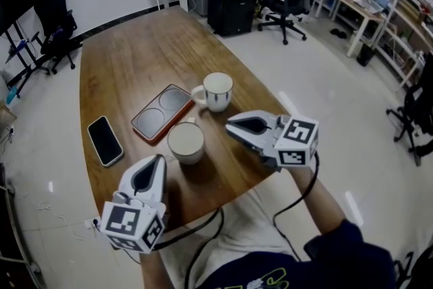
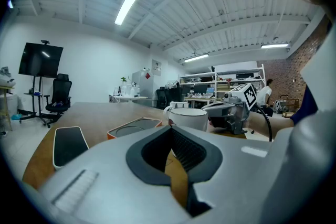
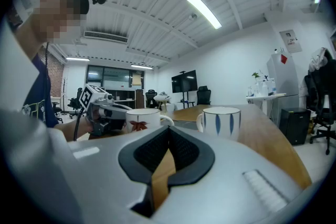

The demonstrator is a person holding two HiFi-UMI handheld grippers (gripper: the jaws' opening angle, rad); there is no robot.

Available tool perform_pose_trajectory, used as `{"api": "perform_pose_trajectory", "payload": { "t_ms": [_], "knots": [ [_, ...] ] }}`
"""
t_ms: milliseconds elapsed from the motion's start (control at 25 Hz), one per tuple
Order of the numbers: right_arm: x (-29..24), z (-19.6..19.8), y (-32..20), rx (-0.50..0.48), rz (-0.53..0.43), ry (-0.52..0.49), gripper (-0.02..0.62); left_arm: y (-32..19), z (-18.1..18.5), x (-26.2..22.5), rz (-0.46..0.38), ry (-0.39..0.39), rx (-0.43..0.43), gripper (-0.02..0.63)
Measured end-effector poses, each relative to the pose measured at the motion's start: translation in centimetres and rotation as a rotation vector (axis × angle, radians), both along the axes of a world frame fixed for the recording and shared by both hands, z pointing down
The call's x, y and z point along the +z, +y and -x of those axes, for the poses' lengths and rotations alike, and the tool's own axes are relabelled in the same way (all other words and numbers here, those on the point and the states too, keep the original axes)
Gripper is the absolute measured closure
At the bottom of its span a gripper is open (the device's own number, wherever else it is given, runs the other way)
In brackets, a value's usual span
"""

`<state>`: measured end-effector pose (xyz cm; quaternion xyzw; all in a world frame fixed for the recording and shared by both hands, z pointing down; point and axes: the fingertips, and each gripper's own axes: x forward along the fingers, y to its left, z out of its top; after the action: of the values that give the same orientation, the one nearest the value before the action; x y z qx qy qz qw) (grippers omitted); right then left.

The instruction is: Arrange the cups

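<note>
Two cups stand on the wooden table (image 1: 128, 64). A white cup with blue stripes (image 1: 217, 91) (image 3: 221, 121) is the farther one. A white cup with a red leaf print (image 1: 186, 142) (image 3: 140, 119) (image 2: 188, 118) stands nearer, between my two grippers. Just left of the cups lies an orange coaster tray (image 1: 162, 113) (image 2: 134, 125) with two round recesses, both bare. My left gripper (image 1: 156, 161) (image 2: 169, 128) hovers low at the table's near edge, shut and holding nothing, a little short of the leaf cup. To that cup's right, my right gripper (image 1: 233, 126) (image 3: 169, 128) is likewise shut and holds nothing.
A black phone (image 1: 105, 140) (image 2: 68, 144) lies left of the tray. Office chairs (image 1: 57, 27), a black cabinet (image 1: 230, 10) and desks stand on the floor beyond the table. The person's arms and cables are at the table's near edge.
</note>
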<state>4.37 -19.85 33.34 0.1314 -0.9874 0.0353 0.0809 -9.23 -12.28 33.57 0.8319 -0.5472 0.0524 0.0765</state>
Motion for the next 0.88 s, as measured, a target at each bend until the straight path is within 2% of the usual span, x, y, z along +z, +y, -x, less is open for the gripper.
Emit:
{"api": "perform_pose_trajectory", "payload": {
  "t_ms": [120,240,320,360,400,520,560,640,720,880],
  "knots": [
    [-0.3,-0.1,0.3,-0.027,-0.012,-0.003,0.595,-0.1,0.0,-0.1,0.001,0.001,0.0,0.604],
    [-0.9,0.0,0.7,-0.055,-0.02,0.025,0.549,0.0,-0.1,-0.2,0.001,-0.007,0.004,0.604],
    [-2.5,0.2,1.3,-0.099,-0.041,0.035,0.543,0.0,-0.1,-0.2,0.001,-0.01,0.006,0.604],
    [-3.4,0.6,1.7,-0.131,-0.057,0.048,0.522,0.0,-0.2,-0.1,0.001,-0.007,0.005,0.604],
    [-4.3,1.1,2.1,-0.167,-0.077,0.074,0.474,0.0,-0.2,-0.1,0.001,-0.003,0.004,0.604],
    [-5.6,3.1,3.3,-0.278,-0.181,0.236,0.269,0.0,-0.1,-0.1,0.001,0.0,0.002,0.604],
    [-5.6,3.8,3.7,-0.315,-0.224,0.305,0.236,0.0,-0.1,-0.1,0.001,0.0,0.001,0.604],
    [-5.4,5.1,4.6,-0.393,-0.311,0.441,0.202,0.0,-0.1,-0.1,0.001,-0.002,0.001,0.604],
    [-4.9,6.2,5.6,-0.486,-0.376,0.562,0.196,0.0,-0.1,-0.2,0.002,-0.002,0.001,0.604],
    [-2.7,7.2,7.1,-0.684,-0.433,0.79,0.199,0.1,-0.3,-0.1,0.003,0.007,0.001,0.604]
  ]
}}
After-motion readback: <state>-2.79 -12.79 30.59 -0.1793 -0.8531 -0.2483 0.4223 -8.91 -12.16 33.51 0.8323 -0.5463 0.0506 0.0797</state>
